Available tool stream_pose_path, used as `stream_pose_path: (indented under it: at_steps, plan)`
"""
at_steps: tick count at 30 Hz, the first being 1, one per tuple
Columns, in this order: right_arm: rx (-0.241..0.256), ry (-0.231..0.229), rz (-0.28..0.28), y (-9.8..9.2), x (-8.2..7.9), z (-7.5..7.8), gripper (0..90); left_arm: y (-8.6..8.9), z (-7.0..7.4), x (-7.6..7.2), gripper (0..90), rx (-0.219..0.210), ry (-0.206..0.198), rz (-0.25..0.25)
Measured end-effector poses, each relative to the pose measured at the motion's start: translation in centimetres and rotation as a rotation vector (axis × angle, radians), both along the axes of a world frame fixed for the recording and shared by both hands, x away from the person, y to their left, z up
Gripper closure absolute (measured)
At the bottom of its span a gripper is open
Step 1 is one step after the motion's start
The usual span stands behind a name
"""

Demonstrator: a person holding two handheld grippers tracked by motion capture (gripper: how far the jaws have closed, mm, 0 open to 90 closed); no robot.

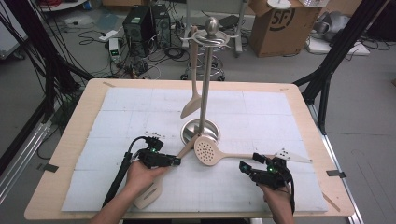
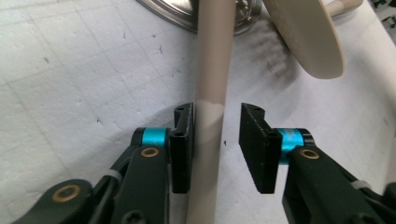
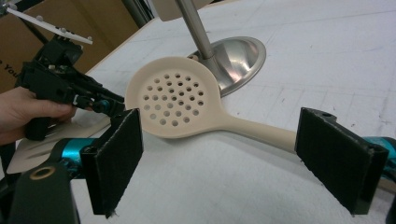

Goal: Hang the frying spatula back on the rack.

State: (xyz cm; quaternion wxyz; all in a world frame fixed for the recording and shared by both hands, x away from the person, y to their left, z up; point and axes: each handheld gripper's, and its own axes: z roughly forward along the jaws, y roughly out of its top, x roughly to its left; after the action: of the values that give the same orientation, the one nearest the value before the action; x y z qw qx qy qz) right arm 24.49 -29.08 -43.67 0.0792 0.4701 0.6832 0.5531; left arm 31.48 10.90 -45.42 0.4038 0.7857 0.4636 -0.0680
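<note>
A beige slotted turner [image 1: 150, 195] lies on the white mat, its handle [image 2: 210, 70] running up towards the metal stand's base [image 1: 200, 131]. My left gripper [image 1: 176, 161] is open around that handle; the left jaw touches it and the right jaw stands off by a small gap. A beige perforated skimmer [image 1: 205, 150] rests by the base, with its handle pointing right. My right gripper [image 1: 243, 166] is wide open at the end of that handle [image 3: 261, 130], which passes in front of its right jaw. A beige spatula [image 1: 192, 105] hangs from the stand's top ring.
The stand's pole [image 1: 204, 84] rises from the middle of the mat [image 1: 261, 116]. The wooden table edge [image 1: 74, 126] frames the mat. Beyond the table, computers, cables and a cardboard box [image 1: 275, 25] sit on the floor. A hand holds the left gripper [image 3: 100, 103] at the left of the right gripper view.
</note>
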Motion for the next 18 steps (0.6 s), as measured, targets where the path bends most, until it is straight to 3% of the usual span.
stream_pose_path:
  at_steps: [6, 13, 18]
  plan:
    - [-0.003, -0.003, -0.001, 0.1, 0.1, 0.0, 14.7, -0.5, 0.0, -0.2, 72.0, 0.027, -0.034, 0.007]
    - [-0.007, -0.001, 0.004, 0.3, 0.2, 0.0, 14.6, -1.2, 0.1, -1.0, 74.1, 0.104, -0.134, -0.012]
    - [-0.008, 0.004, 0.006, 0.4, 0.3, 0.0, 14.7, -1.3, 0.2, -1.1, 76.0, 0.117, -0.152, -0.018]
